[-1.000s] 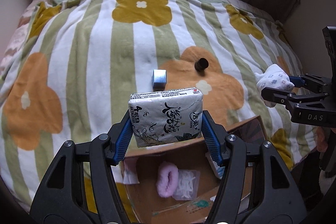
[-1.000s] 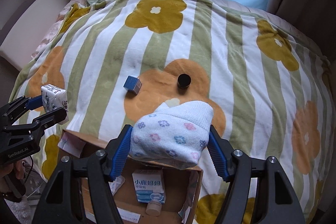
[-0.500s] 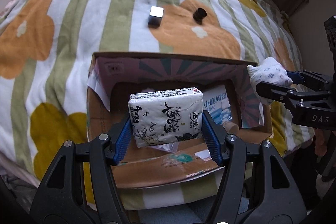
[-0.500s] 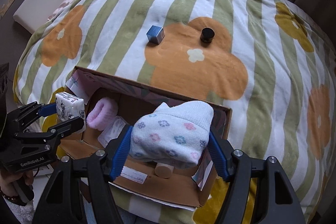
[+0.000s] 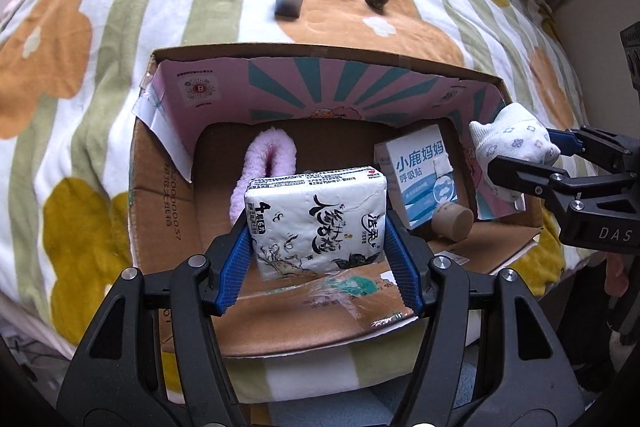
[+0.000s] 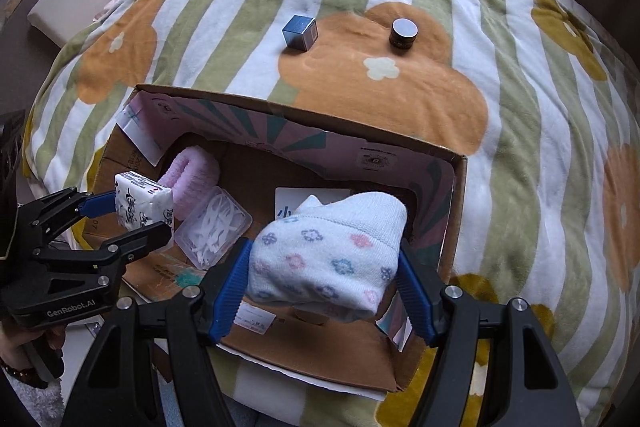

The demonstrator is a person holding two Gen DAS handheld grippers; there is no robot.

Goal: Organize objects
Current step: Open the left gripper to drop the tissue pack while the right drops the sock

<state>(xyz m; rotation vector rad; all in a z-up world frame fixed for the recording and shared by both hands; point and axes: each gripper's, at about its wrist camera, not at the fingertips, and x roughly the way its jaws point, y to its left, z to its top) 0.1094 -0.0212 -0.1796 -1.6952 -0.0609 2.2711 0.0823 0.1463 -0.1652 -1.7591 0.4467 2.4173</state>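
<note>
My left gripper [image 5: 318,255] is shut on a white tissue pack [image 5: 318,221] with black lettering, held above the open cardboard box [image 5: 320,53]. It also shows at the left of the right wrist view [image 6: 132,215], tissue pack [image 6: 142,205] over the box's left side. My right gripper [image 6: 324,277] is shut on a white sock [image 6: 328,251] with small flowers, held over the box's [image 6: 300,109] right half. In the left wrist view the sock [image 5: 512,143] hangs at the box's right wall.
In the box lie a pink fluffy item [image 5: 266,167], a blue-white carton [image 5: 424,175], a small cylinder [image 5: 452,223] and a clear case of floss picks [image 6: 214,225]. A metallic cube [image 6: 300,31] and a black jar [image 6: 403,31] sit on the flowered blanket [image 6: 520,131] beyond.
Both grippers have drawn back and tilted down toward the box, each still holding its item. The box now fills the lower middle of both views, with its inside showing.
</note>
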